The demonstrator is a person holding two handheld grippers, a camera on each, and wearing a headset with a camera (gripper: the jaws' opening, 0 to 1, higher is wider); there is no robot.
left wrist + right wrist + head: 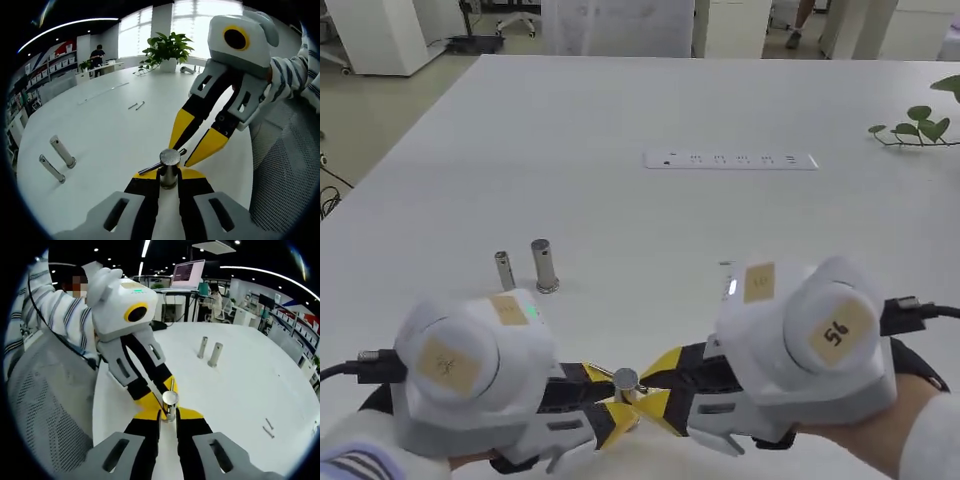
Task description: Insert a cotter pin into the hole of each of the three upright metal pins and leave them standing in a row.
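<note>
Near the table's front edge, my left gripper (612, 396) (169, 181) is shut on a short steel pin (625, 380) (170, 165) (170, 401), held upright by its shaft. A thin cotter pin (151, 168) passes through the pin's hole. My right gripper (652, 393) (186, 152) (170, 416) meets it from the opposite side, its yellow tips shut on the cotter pin's head end. Two more metal pins (505, 268) (543, 264) (51, 168) (63, 151) (202, 347) (216, 354) stand side by side farther back on the left.
Two loose cotter pins (136, 105) (268, 427) lie on the white table (620, 130). A white power strip (730, 160) lies mid-table and a plant sprig (915, 125) sits at the right edge. A mesh chair (45, 405) is beside the person.
</note>
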